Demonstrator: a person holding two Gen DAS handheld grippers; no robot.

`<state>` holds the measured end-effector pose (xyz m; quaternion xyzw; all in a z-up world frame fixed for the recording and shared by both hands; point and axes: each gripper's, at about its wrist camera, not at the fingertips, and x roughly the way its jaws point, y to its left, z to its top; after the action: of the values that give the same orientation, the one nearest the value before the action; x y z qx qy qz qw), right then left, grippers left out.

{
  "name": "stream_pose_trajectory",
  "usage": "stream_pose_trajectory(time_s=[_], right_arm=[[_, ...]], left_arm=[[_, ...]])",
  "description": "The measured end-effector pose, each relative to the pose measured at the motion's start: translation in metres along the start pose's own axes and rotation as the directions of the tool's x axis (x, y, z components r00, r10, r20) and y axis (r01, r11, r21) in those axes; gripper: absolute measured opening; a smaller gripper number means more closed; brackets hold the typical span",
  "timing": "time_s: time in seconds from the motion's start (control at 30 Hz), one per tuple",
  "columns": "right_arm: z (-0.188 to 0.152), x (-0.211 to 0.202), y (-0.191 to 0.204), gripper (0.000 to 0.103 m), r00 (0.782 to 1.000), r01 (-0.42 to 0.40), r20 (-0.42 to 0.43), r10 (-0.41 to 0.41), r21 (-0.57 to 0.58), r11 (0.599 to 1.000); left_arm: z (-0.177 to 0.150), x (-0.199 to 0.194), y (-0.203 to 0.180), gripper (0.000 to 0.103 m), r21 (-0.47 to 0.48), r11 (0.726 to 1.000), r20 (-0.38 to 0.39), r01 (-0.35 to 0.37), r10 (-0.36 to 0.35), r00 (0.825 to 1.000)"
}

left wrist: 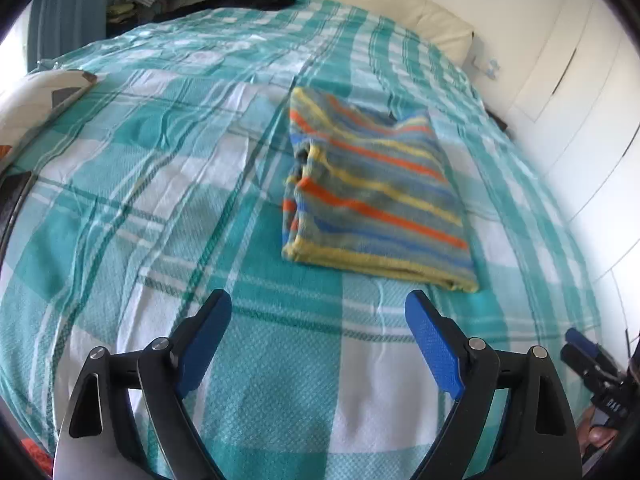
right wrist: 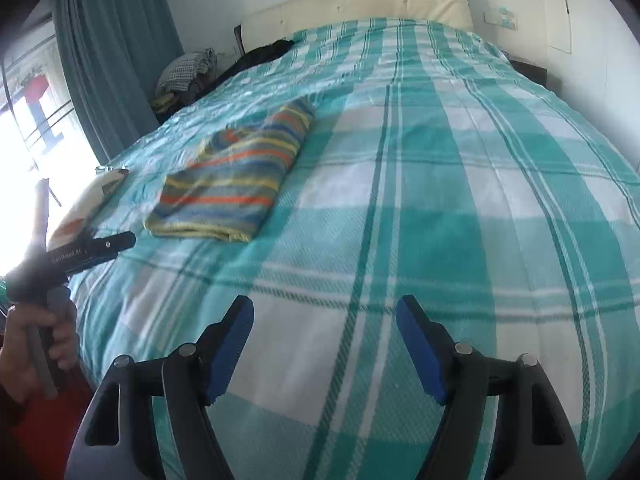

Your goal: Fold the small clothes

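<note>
The left gripper (left wrist: 318,308) is held wide open with nothing between its 2 blue pads (left wrist: 434,346), and the right gripper (right wrist: 325,314) is likewise spread wide and empty, both raised above the checked bedspread (right wrist: 420,208). The striped garment (left wrist: 372,192) is seen folded into a flat rectangle on the bedspread, ahead of the left gripper and apart from both. A cream headboard (right wrist: 356,4) and a teal curtain (right wrist: 112,44) are visible beyond.

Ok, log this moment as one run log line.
striped garment: folded, lying on checked bedspread | left gripper: open, empty | right gripper: open, empty | neither touches garment
</note>
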<state>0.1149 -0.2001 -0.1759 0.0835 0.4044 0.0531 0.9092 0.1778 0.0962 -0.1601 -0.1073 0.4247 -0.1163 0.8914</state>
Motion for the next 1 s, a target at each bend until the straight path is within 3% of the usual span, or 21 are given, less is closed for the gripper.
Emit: stream_pose_trajectory(time_s=[0.2,0.27,0.33,0.37,0.47,0.57,0.67,0.7,0.73,0.77,0.83,0.87,0.93,1.0], right_arm=[[0.007,0.018,0.016,0.074,0.999,-0.030,-0.033,0.028,-0.041,0.999],[0.016,0.029,0.019,0.074,0.998,-0.045,-0.039,0.043,-0.044,0.998],[0.041,0.042,0.024,0.074,0.997,-0.074,-0.021,0.074,-0.049,0.996],[0.058,0.049,0.028,0.074,0.996,-0.091,-0.002,0.091,-0.056,0.994],[0.123,0.077,0.043,0.074,0.983,-0.163,0.067,0.168,-0.080,0.983],[0.181,0.123,0.060,0.074,0.970,-0.224,0.071,0.234,-0.120,0.967],[0.212,0.193,0.072,0.073,0.955,-0.296,-0.052,0.291,-0.142,0.945],[0.211,0.218,0.071,0.073,0.965,-0.258,-0.094,0.246,-0.148,0.955],[0.202,0.249,0.068,0.074,0.978,-0.164,-0.157,0.137,-0.177,0.970],[0.193,0.268,0.063,0.079,0.978,-0.109,-0.198,0.071,-0.189,0.976],[0.185,0.269,0.045,0.079,0.977,-0.167,-0.152,0.148,-0.121,0.979],[0.187,0.263,0.043,0.079,0.979,-0.156,-0.146,0.141,-0.100,0.983],[0.188,0.238,0.038,0.079,0.985,-0.136,-0.115,0.130,-0.044,0.990],[0.184,0.203,0.041,0.079,0.985,-0.167,-0.050,0.165,-0.041,0.985]], left_arm=[[0.062,0.000,-0.007,0.088,0.029,0.999,0.111,0.026,-0.029,0.993],[0.097,0.011,-0.015,0.088,0.039,0.996,0.144,0.085,-0.090,0.985],[0.128,0.036,-0.025,0.086,0.063,0.987,0.117,0.145,-0.152,0.981],[0.142,0.054,-0.028,0.079,0.072,0.983,0.102,0.171,-0.178,0.979],[0.165,0.105,-0.024,0.067,0.057,0.981,0.070,0.187,-0.191,0.979],[0.166,0.152,-0.006,0.067,-0.003,0.987,0.036,0.159,-0.159,0.987],[0.155,0.184,0.018,0.066,-0.068,0.989,0.014,0.128,-0.127,0.992],[0.152,0.186,0.027,0.066,-0.103,0.983,0.035,0.153,-0.150,0.988],[0.152,0.184,0.032,0.066,-0.129,0.977,0.050,0.172,-0.167,0.985],[0.151,0.184,0.037,0.066,-0.160,0.967,0.059,0.200,-0.192,0.980],[0.152,0.179,0.037,0.066,-0.157,0.967,0.049,0.199,-0.194,0.980],[0.153,0.175,0.035,0.066,-0.146,0.972,0.037,0.186,-0.183,0.982],[0.154,0.159,0.032,0.076,-0.120,0.982,0.004,0.146,-0.147,0.989],[0.142,0.134,0.032,0.086,-0.087,0.987,0.018,0.136,-0.135,0.991]])
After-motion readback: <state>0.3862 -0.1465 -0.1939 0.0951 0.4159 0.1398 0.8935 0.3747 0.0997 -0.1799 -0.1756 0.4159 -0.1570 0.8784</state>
